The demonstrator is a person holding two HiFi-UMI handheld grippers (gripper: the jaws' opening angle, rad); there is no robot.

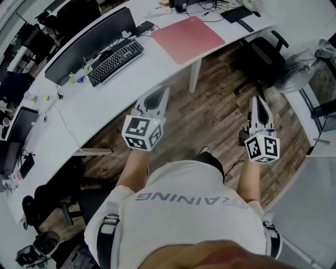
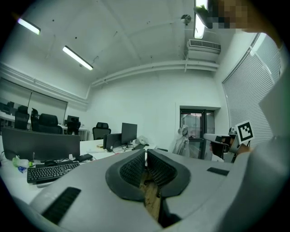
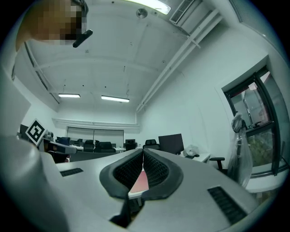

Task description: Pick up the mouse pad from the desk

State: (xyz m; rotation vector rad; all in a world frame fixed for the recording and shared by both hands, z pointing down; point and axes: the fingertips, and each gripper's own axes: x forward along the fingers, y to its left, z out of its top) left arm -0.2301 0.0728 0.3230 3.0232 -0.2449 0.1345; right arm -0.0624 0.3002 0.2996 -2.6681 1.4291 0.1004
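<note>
The mouse pad (image 1: pixel 187 38) is a flat pink-red rectangle lying on the white desk (image 1: pixel 105 100), near its front edge at the upper middle of the head view. A sliver of the mouse pad (image 3: pixel 140 182) also shows between the right jaws. My left gripper (image 1: pixel 153 99) is held over the wooden floor, short of the desk edge, jaws shut and empty. My right gripper (image 1: pixel 259 106) hangs over the floor to the right, also shut with nothing in it. In their own views the left gripper (image 2: pixel 146 155) and right gripper (image 3: pixel 143 154) show tips pressed together.
A black keyboard (image 1: pixel 115 61) and a wide monitor (image 1: pixel 90 43) sit left of the pad. A white desk leg (image 1: pixel 195 75) stands below the pad. A black office chair (image 1: pixel 259 56) is at the right, another keyboard (image 1: pixel 237 13) at the far end.
</note>
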